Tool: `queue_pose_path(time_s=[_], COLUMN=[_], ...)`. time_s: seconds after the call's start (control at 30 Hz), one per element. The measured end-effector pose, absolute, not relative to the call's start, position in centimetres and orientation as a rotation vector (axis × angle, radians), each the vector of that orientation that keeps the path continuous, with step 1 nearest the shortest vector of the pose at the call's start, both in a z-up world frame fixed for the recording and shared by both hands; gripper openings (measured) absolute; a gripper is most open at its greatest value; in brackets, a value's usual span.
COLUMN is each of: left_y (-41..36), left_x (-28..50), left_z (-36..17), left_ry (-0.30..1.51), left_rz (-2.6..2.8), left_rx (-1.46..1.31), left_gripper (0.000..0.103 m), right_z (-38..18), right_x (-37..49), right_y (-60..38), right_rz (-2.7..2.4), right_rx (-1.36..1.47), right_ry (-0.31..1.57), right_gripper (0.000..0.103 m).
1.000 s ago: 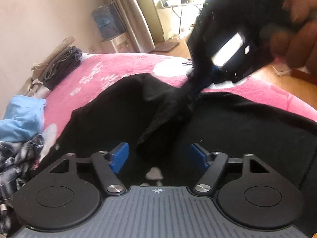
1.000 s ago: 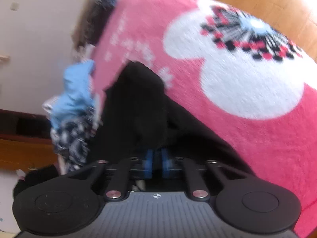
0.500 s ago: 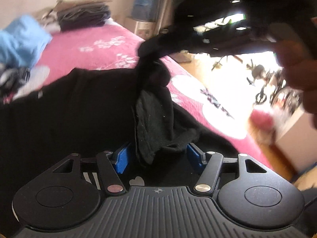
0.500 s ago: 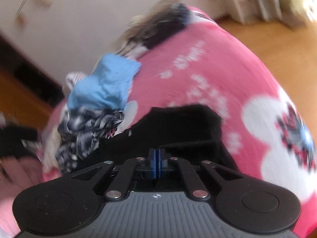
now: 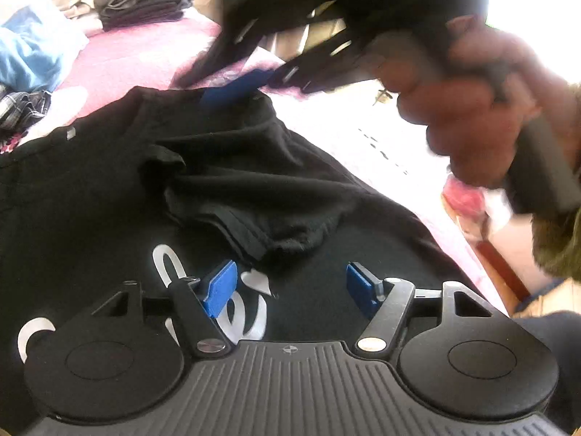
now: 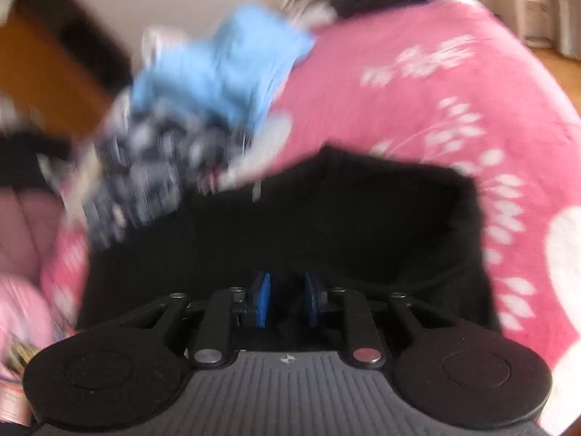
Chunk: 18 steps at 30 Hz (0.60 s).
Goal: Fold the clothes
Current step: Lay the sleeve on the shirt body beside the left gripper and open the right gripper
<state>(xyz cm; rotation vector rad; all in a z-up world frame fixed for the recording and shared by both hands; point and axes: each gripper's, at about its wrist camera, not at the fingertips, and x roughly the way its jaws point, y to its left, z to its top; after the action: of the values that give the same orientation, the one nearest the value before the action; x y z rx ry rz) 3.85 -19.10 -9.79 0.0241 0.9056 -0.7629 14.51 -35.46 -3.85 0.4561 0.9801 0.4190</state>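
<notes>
Directly ahead of the left tongs (image 5: 290,287), whose pads are opening on nothing, a folded-in sleeve (image 5: 254,196) of the black T-shirt (image 5: 72,200) runs away toward the right tongs (image 6: 287,303), also opening, empty, on the pink blanket (image 6: 417,83).

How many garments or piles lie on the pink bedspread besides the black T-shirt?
3: a light blue garment at far left, a plaid garment just below it, a folded stack at the far edge. More may be hidden.
</notes>
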Motion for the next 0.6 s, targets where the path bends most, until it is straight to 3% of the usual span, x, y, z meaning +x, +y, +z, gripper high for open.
queue_pose_path(time_s=[0.13,0.37,0.6], left_y=[-18.2,-18.1,-25.1], left_x=[3.8,8.4,11.8], left_z=[-8.5,-4.5,-5.5], left_ry=[0.895,0.760,0.716], left_rz=[-0.758,-0.662,-0.656], left_rx=[0.005,0.067,0.362], left_gripper=[0.071,0.093,0.090], right_z=[-1.4,-2.9,-5.7], right_x=[11.9,6.4,4.7], right_y=[-41.2,-42.1,-40.2], right_rz=[0.351,0.195,0.149], right_rx=[0.619,0.309,0.090], right_ry=[0.823,0.877,0.837], right_gripper=[0.031,0.031,0.031])
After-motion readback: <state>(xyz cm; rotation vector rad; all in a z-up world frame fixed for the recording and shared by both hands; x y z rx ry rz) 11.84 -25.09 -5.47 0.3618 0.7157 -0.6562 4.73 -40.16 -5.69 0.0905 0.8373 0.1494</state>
